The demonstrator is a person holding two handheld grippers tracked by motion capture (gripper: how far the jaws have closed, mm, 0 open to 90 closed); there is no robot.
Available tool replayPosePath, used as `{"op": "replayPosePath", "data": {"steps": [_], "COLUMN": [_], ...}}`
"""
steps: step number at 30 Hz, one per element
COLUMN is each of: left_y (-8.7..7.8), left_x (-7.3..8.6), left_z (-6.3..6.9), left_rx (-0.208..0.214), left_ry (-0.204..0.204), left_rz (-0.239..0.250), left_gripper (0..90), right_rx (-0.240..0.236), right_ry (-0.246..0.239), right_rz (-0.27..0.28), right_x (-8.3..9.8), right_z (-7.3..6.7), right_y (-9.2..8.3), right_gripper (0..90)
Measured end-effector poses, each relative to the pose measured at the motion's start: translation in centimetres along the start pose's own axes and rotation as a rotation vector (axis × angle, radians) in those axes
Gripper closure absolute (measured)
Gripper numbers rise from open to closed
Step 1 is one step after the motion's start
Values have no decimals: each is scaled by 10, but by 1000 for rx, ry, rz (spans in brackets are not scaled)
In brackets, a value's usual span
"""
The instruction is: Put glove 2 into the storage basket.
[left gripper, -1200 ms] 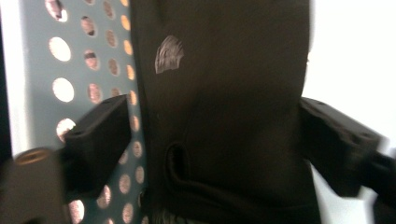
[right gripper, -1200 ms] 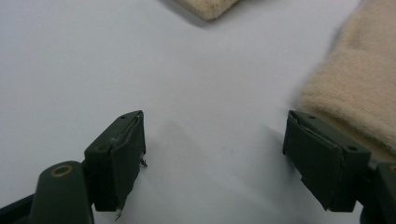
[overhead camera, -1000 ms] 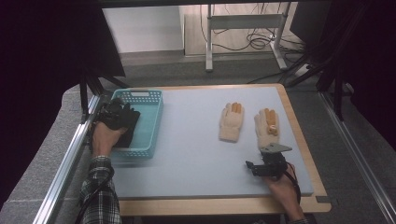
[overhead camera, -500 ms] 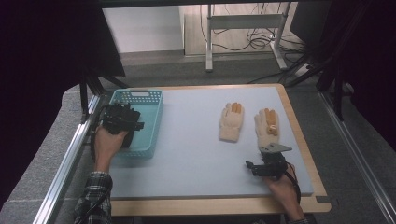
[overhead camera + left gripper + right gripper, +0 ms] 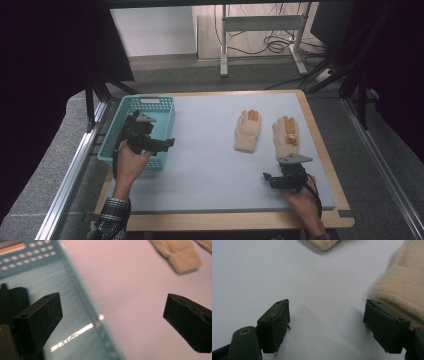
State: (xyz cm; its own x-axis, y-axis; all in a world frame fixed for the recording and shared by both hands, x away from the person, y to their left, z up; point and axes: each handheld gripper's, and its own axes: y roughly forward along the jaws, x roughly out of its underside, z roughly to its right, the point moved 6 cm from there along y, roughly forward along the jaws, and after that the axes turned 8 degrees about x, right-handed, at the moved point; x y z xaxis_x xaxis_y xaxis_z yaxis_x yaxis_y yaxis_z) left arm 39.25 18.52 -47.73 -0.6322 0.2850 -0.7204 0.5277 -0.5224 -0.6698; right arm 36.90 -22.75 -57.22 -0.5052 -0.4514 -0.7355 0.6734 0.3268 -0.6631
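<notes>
Beige glove [image 5: 404,287]: lay just beyond right gripper [image 5: 327,325], jaws wide, holding nothing.
Left gripper [image 5: 112,322]: jaws wide, straddled teal basket [image 5: 82,302] wall.

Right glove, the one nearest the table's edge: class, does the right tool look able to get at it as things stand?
Probably yes. The right tool stands open just short of the right glove's cuff, with bare table between its jaws and nothing blocking the way.

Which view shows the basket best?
The high view: the whole teal basket shows, with the left tool open over its right wall. The left gripper view shows part of its wall and floor, blurred.
</notes>
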Motion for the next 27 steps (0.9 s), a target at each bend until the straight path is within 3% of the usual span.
{"op": "replayPosePath", "data": {"steps": [7, 15, 21, 27], "left_y": [14, 30, 48, 70], "left_x": [6, 20, 40, 66], "left_z": [34, 70, 90, 95], "left_rx": [57, 134, 154, 139], "left_ry": [65, 97, 135, 146], "left_rz": [17, 58, 57, 23], "left_gripper": [26, 21, 16, 10], "right_rx": [0, 0, -1, -1], "right_ry": [0, 0, 2, 3], "right_rz": [0, 0, -1, -1], "right_x": [0, 0, 0, 0], "right_z": [0, 0, 0, 0], "right_y": [0, 0, 0, 0], "right_gripper": [209, 209, 209, 209]}}
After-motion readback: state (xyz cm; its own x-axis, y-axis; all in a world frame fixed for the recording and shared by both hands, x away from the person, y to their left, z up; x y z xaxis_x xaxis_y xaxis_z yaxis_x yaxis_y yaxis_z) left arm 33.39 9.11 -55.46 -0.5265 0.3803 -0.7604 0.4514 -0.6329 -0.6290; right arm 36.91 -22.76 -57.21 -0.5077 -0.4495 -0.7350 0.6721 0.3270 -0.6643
